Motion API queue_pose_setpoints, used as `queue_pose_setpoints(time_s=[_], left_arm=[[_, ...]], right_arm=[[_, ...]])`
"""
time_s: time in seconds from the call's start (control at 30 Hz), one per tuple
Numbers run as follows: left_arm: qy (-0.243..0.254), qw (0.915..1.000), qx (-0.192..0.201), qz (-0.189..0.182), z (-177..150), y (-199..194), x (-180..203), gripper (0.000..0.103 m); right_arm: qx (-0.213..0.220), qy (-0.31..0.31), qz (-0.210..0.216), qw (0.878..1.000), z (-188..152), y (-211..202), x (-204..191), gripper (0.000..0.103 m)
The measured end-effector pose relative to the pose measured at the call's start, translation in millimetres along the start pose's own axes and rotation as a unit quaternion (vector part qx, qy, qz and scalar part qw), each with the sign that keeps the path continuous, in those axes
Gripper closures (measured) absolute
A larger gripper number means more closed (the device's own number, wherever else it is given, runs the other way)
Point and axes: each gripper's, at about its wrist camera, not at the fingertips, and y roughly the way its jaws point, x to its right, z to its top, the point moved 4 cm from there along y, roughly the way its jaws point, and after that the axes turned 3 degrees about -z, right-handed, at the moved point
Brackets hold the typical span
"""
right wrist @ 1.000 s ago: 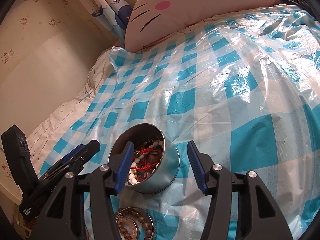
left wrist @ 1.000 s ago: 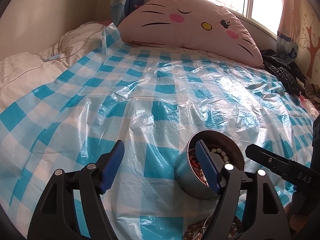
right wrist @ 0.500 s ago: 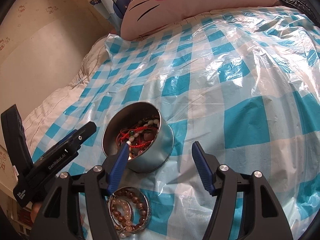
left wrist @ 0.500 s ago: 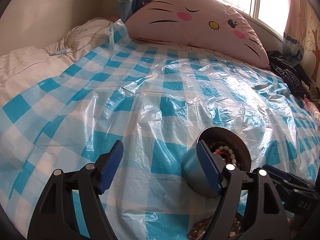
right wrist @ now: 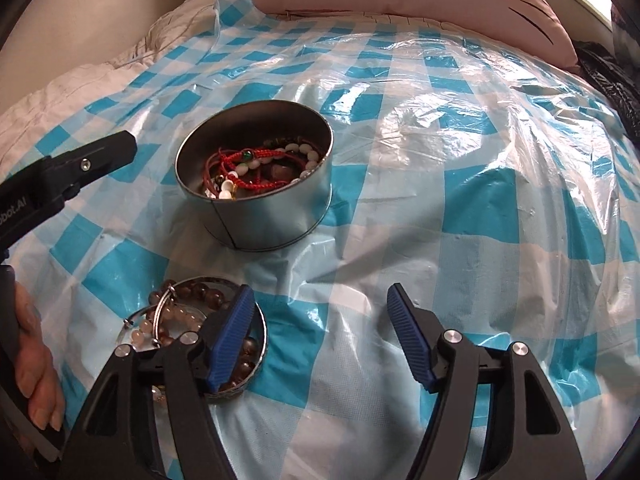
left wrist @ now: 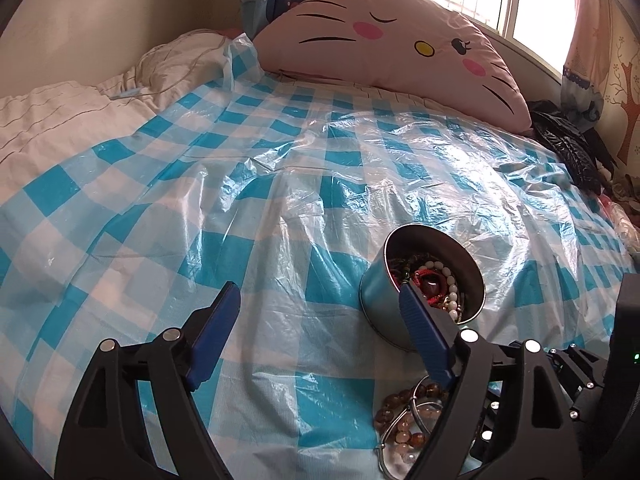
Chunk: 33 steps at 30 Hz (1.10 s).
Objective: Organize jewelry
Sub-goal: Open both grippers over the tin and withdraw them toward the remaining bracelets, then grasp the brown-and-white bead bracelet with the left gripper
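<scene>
A round metal tin [right wrist: 264, 208] stands on the blue-and-white checked plastic sheet [right wrist: 460, 200], holding red cord and white bead bracelets [right wrist: 256, 168]. Nearer me, its shallow lid [right wrist: 260, 344] holds brown and pale bead bracelets [right wrist: 188, 300]. My right gripper [right wrist: 320, 332] is open and empty, its left finger over the lid's edge. In the left wrist view the tin [left wrist: 384, 312] and the bead-filled lid [left wrist: 404, 420] lie at lower right. My left gripper [left wrist: 316, 320] is open and empty, left of the tin.
A large pink cat-face pillow [left wrist: 400, 44] lies at the head of the bed. White bedding [left wrist: 60, 108] is to the left, dark clothes [left wrist: 568, 152] at the right edge. A window is behind the pillow.
Both grippers have drawn back from the tin, so the lid with brown beads shows more fully. The right gripper's view has swung to face the pillow more squarely. Both stay open.
</scene>
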Motion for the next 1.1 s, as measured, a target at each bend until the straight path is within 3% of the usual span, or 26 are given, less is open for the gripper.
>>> queue_pose_setpoints(time_s=[0.1, 0.2, 0.3, 0.37, 0.5, 0.6, 0.73, 0.93, 1.03, 1.1], left_arm=[[0.003, 1.0000, -0.007, -0.002, -6, -4, -2, 0.023], [0.015, 0.9997, -0.019, -0.008, -13, -8, 0, 0.023], [0.042, 0.9985, -0.032, -0.017, -23, -13, 5, 0.023], [0.065, 0.9967, -0.041, -0.025, -31, -16, 11, 0.023], [0.116, 0.9894, -0.060, -0.065, -46, -22, 33, 0.023], [0.164, 0.9767, -0.089, -0.107, -59, -21, 58, 0.022], [0.220, 0.9664, -0.094, -0.092, -72, -20, 79, 0.019], [0.250, 0.9589, -0.091, -0.097, -79, -23, 91, 0.019], [0.290, 0.9481, -0.092, -0.092, -87, -23, 105, 0.028], [0.317, 0.9391, -0.096, -0.090, -96, -22, 115, 0.046]], right_arm=[[0.002, -0.008, -0.009, 1.000, -5, -4, -1, 0.035], [0.005, -0.014, -0.050, 0.999, -12, -10, 4, 0.035], [0.016, 0.006, -0.100, 0.995, -15, -20, 21, 0.031], [0.011, 0.032, -0.109, 0.993, -20, -21, 36, 0.031], [0.013, 0.071, -0.107, 0.992, -23, -25, 55, 0.030], [0.017, 0.084, -0.092, 0.992, -22, -26, 59, 0.029], [0.020, 0.099, -0.072, 0.992, -20, -25, 63, 0.027], [0.021, 0.111, -0.055, 0.992, -21, -25, 64, 0.026], [0.022, 0.116, -0.050, 0.992, -22, -24, 66, 0.026], [0.022, 0.122, -0.046, 0.991, -22, -24, 68, 0.026]])
